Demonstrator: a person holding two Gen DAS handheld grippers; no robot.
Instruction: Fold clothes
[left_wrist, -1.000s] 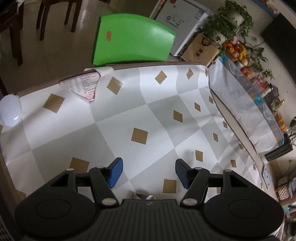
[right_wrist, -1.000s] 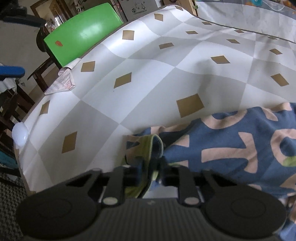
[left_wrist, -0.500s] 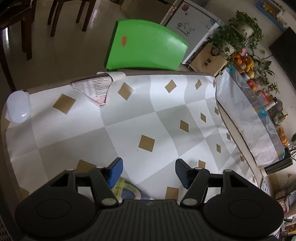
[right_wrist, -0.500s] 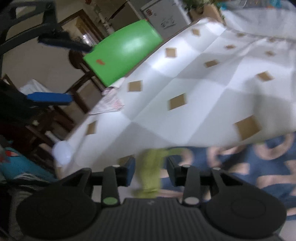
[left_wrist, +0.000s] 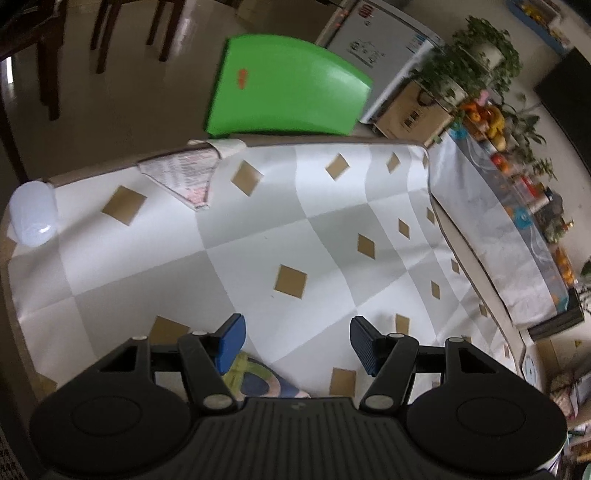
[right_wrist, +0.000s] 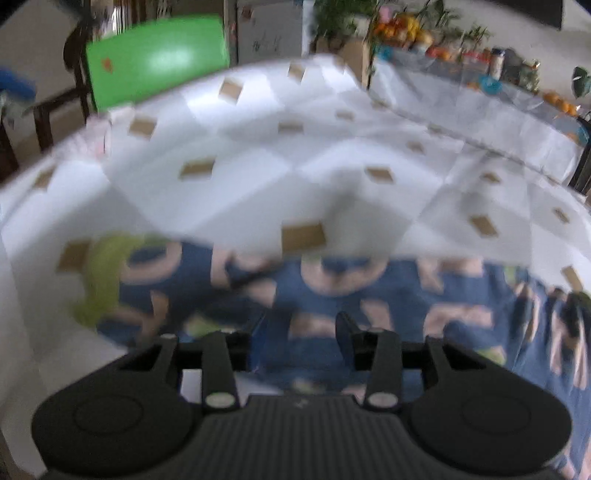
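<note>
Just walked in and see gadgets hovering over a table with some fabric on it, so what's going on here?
A person with a gripper in each hand is folding a blue patterned garment on a checkered tablecloth. The right gripper has just been opening and now hovers open over the garment, nothing pinched between its fingers. The left gripper is open too, over the garment's corner near the table's edge. Folded paper lies at the far side.

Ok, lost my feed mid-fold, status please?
Left gripper open, empty. Right gripper open over the blue patterned garment, nothing pinched. Garment flat on the checked tablecloth. Nothing in the way.
</note>
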